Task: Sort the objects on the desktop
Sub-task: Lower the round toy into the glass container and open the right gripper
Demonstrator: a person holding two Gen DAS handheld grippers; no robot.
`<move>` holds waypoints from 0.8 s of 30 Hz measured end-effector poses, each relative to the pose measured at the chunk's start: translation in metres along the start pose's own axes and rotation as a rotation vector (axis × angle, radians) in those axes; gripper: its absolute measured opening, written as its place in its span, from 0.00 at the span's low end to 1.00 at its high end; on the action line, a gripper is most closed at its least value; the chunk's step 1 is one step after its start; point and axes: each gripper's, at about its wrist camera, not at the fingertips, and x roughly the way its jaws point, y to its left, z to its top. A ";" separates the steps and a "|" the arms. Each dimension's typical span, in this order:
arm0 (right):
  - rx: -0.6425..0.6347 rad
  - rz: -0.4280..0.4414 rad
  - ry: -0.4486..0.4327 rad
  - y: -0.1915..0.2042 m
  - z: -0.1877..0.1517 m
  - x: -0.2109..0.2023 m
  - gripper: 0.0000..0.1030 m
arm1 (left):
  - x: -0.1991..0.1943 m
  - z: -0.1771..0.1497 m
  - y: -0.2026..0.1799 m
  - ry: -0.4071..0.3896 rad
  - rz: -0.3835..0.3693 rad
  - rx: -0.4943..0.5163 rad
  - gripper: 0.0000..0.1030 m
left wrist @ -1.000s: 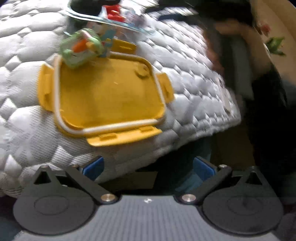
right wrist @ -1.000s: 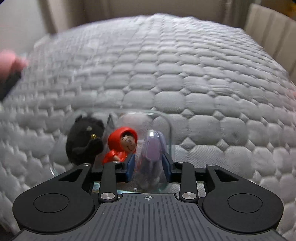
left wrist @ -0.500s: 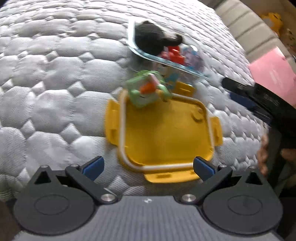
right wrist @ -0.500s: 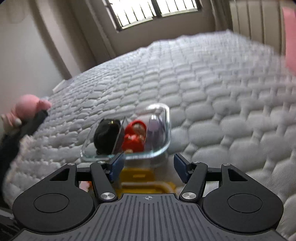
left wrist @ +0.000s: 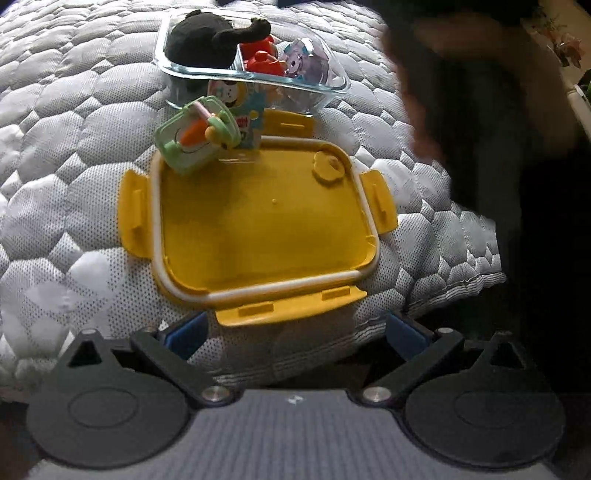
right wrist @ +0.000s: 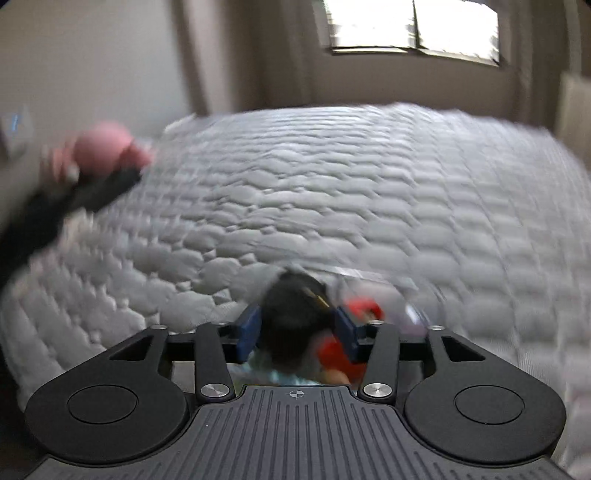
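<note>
One glass container (left wrist: 334,86), one yellow lid (left wrist: 258,229), four toys (left wrist: 199,40).

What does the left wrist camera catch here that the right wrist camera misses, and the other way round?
Only the left wrist view shows the yellow lid, the green toy on its corner, and the open left gripper.

Only the right wrist view shows the window, a blurred pink toy and the right gripper.

Both show the quilted mattress, the glass container, the black plush and the red toy.
</note>
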 end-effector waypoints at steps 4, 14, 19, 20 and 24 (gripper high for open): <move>-0.064 -0.112 0.102 0.020 0.018 0.050 0.48 | -0.005 -0.004 -0.001 -0.007 -0.009 0.015 1.00; 0.349 0.012 0.246 -0.029 0.018 0.079 0.46 | -0.016 -0.003 -0.004 -0.043 -0.018 0.082 1.00; 0.570 0.081 0.272 -0.055 0.008 0.078 0.43 | -0.014 -0.001 -0.001 -0.040 -0.026 0.071 1.00; 0.602 0.091 0.275 -0.058 0.005 0.076 0.43 | -0.014 -0.001 -0.001 -0.040 -0.025 0.069 1.00; 0.776 0.164 0.272 -0.078 -0.011 0.077 0.40 | -0.012 0.002 -0.002 -0.035 -0.023 0.054 1.00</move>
